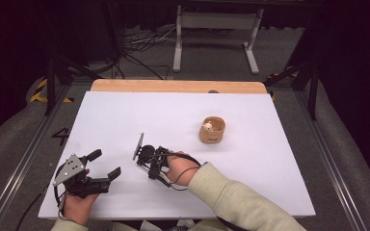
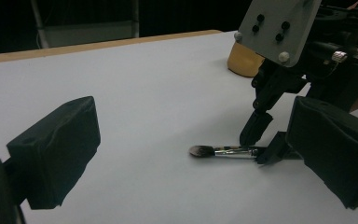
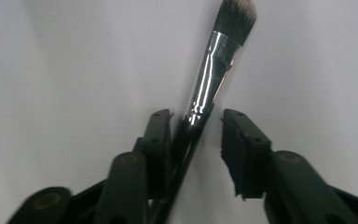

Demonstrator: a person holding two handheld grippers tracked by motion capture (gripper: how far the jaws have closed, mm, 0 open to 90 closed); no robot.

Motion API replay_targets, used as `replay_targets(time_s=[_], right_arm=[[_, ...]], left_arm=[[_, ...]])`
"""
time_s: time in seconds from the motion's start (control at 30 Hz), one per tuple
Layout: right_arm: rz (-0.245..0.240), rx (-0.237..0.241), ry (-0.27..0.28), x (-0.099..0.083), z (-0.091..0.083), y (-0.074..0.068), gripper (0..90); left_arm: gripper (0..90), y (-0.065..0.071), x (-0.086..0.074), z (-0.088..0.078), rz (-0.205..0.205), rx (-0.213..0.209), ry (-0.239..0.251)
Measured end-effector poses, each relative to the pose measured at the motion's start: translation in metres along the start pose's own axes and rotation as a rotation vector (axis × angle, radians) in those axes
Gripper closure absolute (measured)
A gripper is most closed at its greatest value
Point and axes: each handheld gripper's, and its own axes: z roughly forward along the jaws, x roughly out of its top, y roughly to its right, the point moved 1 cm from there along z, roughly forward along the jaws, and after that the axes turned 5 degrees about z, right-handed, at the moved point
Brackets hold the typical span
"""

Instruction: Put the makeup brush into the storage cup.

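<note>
A makeup brush (image 3: 214,70) with a dark tuft, shiny silver ferrule and black handle lies flat on the white table (image 1: 250,163). My right gripper (image 3: 196,119) points down over it, a jaw on each side of the handle. The handle rests against the left jaw, and a gap shows between it and the right jaw. In the left gripper view the brush (image 2: 223,151) lies just ahead, under the right gripper (image 2: 262,144). My left gripper (image 1: 105,163) hovers near the front left of the table, jaws wide open and holding nothing. The right gripper (image 1: 147,161) sits just right of it.
A small round wooden cup (image 1: 212,130) holding a pale object stands right of centre, beyond the right hand. A wooden strip (image 1: 178,86) runs along the table's far edge. A metal stand (image 1: 217,38) and cables lie on the floor behind.
</note>
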Motion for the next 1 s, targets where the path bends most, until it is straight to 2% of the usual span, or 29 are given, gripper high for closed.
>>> replay_targets(time_s=[0.17,0.43,0.63,0.8,1.0], right_arm=[[0.005,-0.007,0.001,0.0,0.0,-0.002,78.2],[0.012,-0.016,-0.002,0.0,0.0,-0.003,79.4],[-0.002,-0.03,0.034,-0.001,-0.004,-0.002,79.8],[0.0,-0.032,0.046,-0.001,-0.012,-0.002,79.9],[0.008,-0.042,0.104,-0.004,-0.031,0.004,79.9]], left_arm=[[3.6,0.0,0.0,0.001,0.006,0.0,0.003],[3.6,0.0,0.0,0.0,0.003,0.0,0.004],[3.6,0.0,0.0,0.001,0.005,-0.001,0.003],[3.6,0.0,0.0,0.0,0.002,0.001,0.006],[3.6,0.0,0.0,0.001,0.008,-0.003,0.004]])
